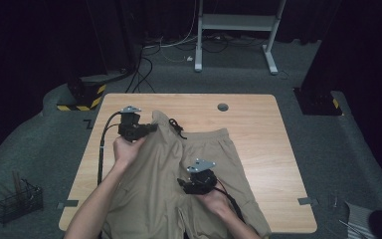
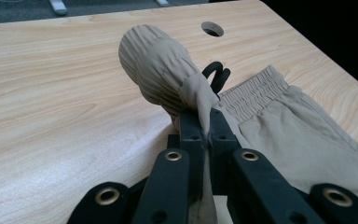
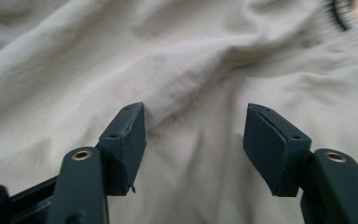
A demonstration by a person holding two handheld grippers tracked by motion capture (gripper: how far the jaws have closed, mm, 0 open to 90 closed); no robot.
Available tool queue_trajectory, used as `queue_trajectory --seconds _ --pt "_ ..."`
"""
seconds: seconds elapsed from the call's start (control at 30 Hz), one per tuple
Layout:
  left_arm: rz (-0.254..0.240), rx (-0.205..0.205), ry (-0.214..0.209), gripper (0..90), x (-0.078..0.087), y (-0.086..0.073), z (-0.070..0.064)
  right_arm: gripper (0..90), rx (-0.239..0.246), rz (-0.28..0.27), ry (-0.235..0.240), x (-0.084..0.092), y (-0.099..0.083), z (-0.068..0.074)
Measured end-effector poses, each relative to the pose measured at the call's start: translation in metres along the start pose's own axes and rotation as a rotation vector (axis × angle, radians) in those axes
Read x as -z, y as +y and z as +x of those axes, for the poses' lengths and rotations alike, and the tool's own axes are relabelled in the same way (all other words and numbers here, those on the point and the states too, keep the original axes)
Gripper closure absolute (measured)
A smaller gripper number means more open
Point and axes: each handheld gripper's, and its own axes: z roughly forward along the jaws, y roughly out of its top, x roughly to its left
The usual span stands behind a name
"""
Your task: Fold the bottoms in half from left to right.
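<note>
The left hand-held gripper [image 2: 208, 135] stays-free advice: clamped on the shorts' [image 1: 199, 149] waistband, it should hold taut while the wide-open, empty right hand-held gripper [image 3: 193, 135] pinches cloth squarely.

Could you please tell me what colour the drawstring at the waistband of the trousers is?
Black. The drawstring shows best in the left gripper view, looping beside the beige waistband.

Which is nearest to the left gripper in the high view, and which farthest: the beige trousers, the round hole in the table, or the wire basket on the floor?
From the left gripper:
1. The beige trousers, nearest: its jaws pinch the waistband.
2. The round hole, off to its right near the table's far edge.
3. The wire basket, farthest, on the floor at the lower left.
</note>
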Motion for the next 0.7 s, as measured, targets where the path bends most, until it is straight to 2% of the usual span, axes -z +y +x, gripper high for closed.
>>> queue_trajectory --seconds 0.07,0.13,0.2,0.3,0.43,0.53,0.6,0.7 --pt "0.006 -0.013 0.012 87.8 0.001 0.001 0.001 38.1 0.005 0.021 -0.007 -0.012 0.003 0.001" --pt "0.014 -0.001 0.019 87.9 0.0 0.002 0.004 38.1 -0.006 0.056 -0.01 -0.021 0.003 0.002" --pt "0.021 0.018 0.023 87.9 -0.001 0.004 0.009 38.5 0.008 0.054 -0.032 -0.025 0.003 0.004" --pt "0.017 0.038 0.03 87.9 -0.003 0.011 0.016 38.3 -0.006 0.053 -0.043 -0.032 0.008 0.005" --pt "0.029 0.01 0.069 87.9 -0.007 0.023 0.017 37.4 -0.024 0.049 -0.066 -0.048 0.021 0.004" --pt "0.031 0.014 0.078 87.9 -0.007 0.029 0.018 36.7 -0.025 0.056 -0.068 -0.059 0.032 0.004" --pt "0.036 0.003 0.085 87.8 -0.007 0.031 0.016 35.2 -0.054 0.052 -0.055 -0.056 0.035 -0.001" --pt "0.03 0.006 0.081 87.8 -0.008 0.031 0.013 35.2 -0.084 0.001 -0.045 -0.028 0.035 -0.011"
